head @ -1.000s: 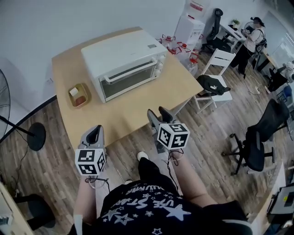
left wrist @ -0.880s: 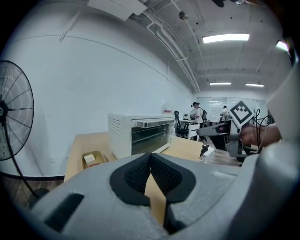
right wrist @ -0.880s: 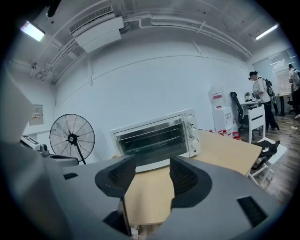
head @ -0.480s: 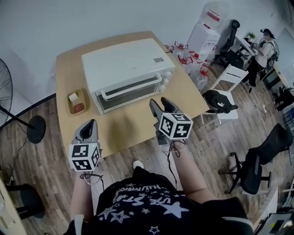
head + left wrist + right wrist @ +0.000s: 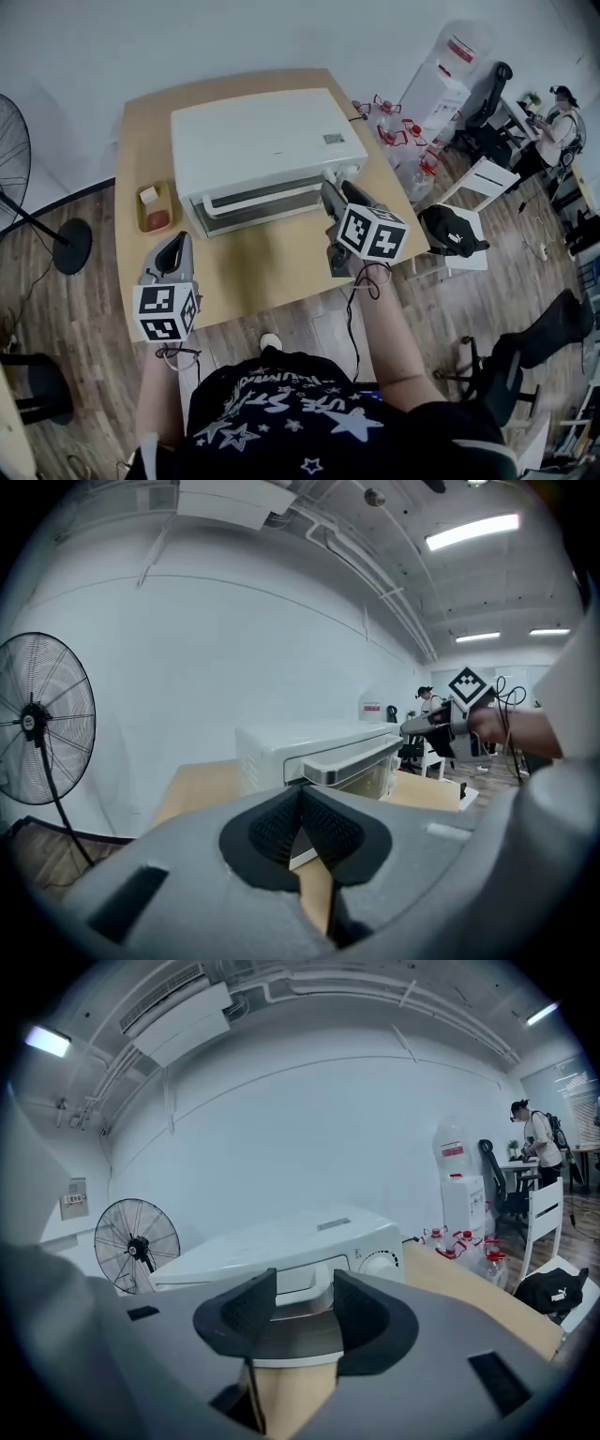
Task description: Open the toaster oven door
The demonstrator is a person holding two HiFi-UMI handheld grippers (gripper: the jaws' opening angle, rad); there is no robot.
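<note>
**Spotter:** What's your right hand doing?

**Operator:** My right gripper has its jaws spread. They have just been closing a little, and nothing sits between the pads. I'm holding it almost level, aimed at the right end of the door handle. The handle shows through the gap, so the jaws can bracket the bar. I'd say the gripper is near the handle but not touching it.

**Spotter:** And the left?

**Operator:** My left gripper has its jaws pressed together on nothing. It hangs at the near edge of the table, toward the near left corner and well apart from the oven. I reckon one gripper is enough for a drop-down door, and there it's out of the door's swing.

**Spotter:** Where's the oven itself?

**Operator:** The toaster oven sits toward the table's far edge. Its door is shut and faces the near edge, with the handle running along its top. That leaves bare table in front for the door to fold down over.

**Spotter:** Anything in the way?

**Operator:** A small tray lies just beside the oven's left side, near the table's left edge. I judge it won't be in the door's path. The pull hasn't begun, because I need a grip on the handle first.
</note>
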